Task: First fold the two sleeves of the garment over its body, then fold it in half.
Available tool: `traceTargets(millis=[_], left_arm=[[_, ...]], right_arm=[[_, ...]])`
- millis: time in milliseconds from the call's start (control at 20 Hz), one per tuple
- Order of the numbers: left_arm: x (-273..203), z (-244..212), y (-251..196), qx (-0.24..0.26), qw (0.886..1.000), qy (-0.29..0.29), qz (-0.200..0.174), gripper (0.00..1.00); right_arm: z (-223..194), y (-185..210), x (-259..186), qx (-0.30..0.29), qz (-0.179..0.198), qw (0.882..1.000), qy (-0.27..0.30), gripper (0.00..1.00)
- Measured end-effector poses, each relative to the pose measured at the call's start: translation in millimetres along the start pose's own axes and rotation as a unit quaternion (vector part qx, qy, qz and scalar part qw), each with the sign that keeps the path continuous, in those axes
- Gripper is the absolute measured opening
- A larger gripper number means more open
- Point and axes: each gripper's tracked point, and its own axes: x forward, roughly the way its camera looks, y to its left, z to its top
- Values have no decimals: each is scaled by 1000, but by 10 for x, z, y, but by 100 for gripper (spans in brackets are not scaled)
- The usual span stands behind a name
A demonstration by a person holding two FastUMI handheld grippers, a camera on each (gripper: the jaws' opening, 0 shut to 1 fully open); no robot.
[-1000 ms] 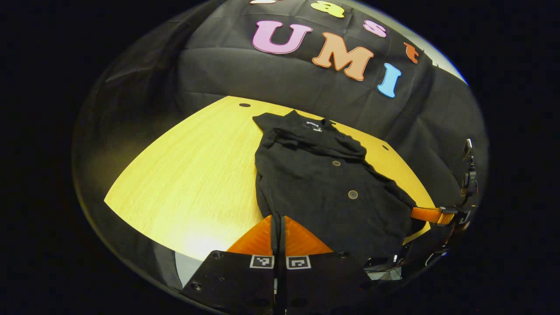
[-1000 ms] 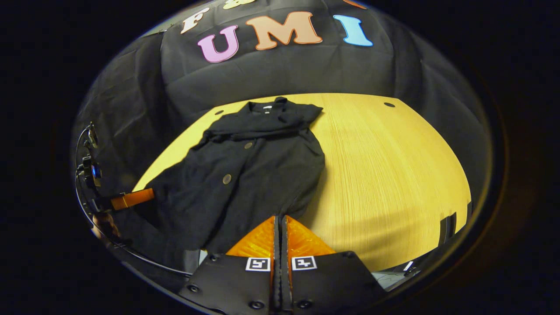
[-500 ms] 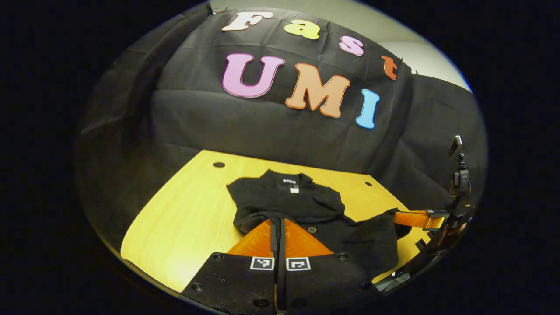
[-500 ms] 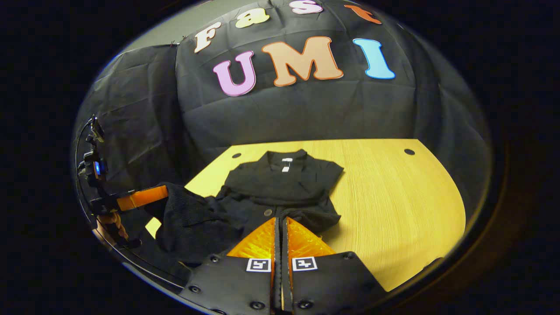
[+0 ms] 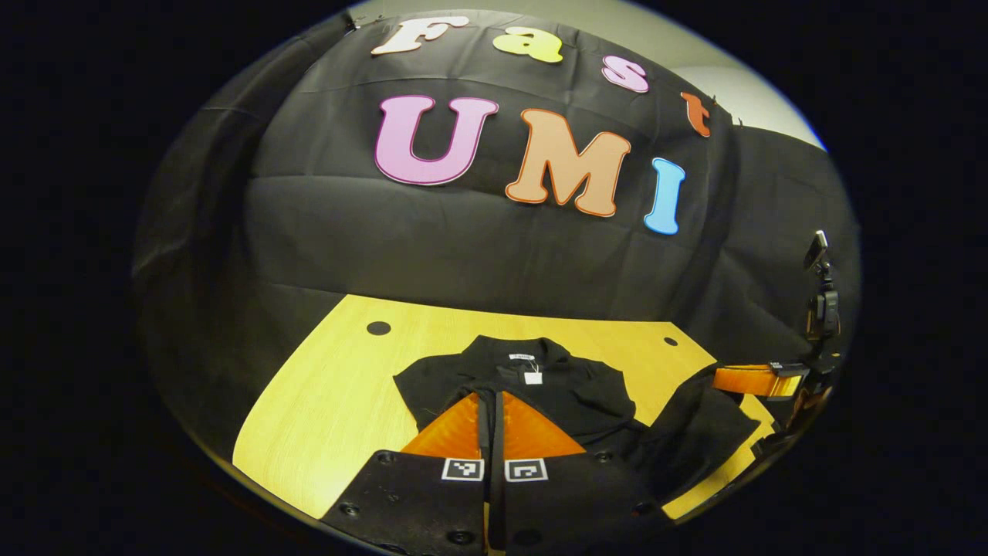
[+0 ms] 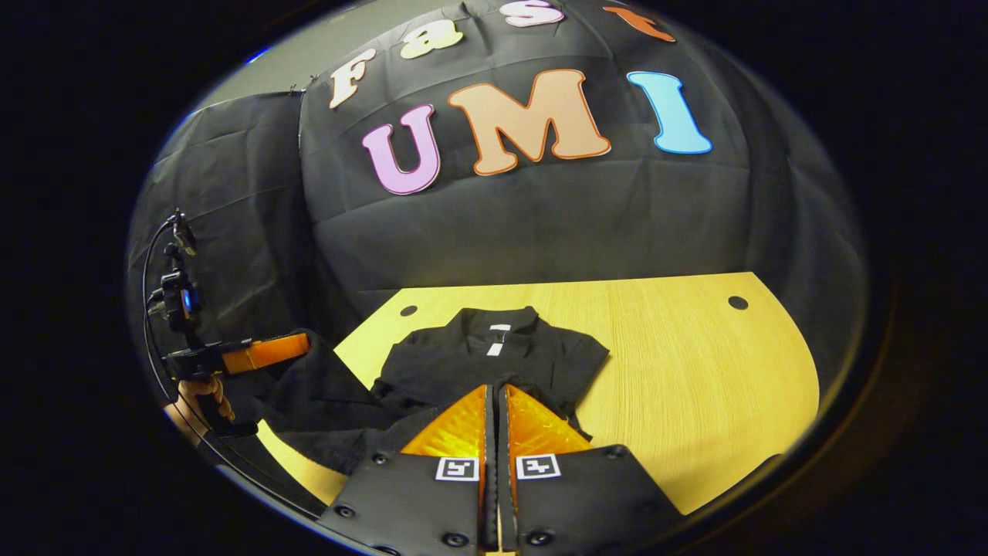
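Left gripper view. Left gripper (image 5: 490,421): fingers pressed together on the hem of the black buttoned garment (image 5: 540,386), which is held lifted over the garment's own body. Collar and white neck tag (image 5: 532,378) lie directly ahead, toward the booth wall; the long axis is judged to run from gripper to collar. Wooden table (image 5: 332,401): bare surface to the left of the garment. The right gripper (image 5: 752,381) is seen at the far right, with a fold of cloth hanging from it.

Right gripper view. Right gripper (image 6: 494,425): fingers clamped on the same hem, collar just ahead. Wide bare table to the right. The left gripper is seen at the left, with a person's hand (image 6: 197,394) below it.

Judgement: half-fold in progress; hem to be carried forward to the collar, both corners level.
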Motion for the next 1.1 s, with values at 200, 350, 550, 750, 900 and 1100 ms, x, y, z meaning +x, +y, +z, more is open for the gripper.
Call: traceTargets(millis=[200,350,550,750,900,1100], left_arm=[[423,129,79,8,1000,9,8,0],[745,207,178,10,1000,12,17,0],[1135,233,438,-2,999,20,46,0],[1458,181,600,-8,997,32,69,0],[1632,120,667,3,996,35,84,0],[1646,363,1151,69,976,-10,207,96]], right_arm=[[305,-181,340,-1,-2,1000,-5,3],[481,-360,619,1,-6,1000,-4,3],[672,-589,1000,11,-14,1000,-6,3],[688,-793,1337,21,-23,999,11,3],[695,-895,1517,34,-25,999,20,3],[926,-1252,1585,63,-93,993,-21,67]])
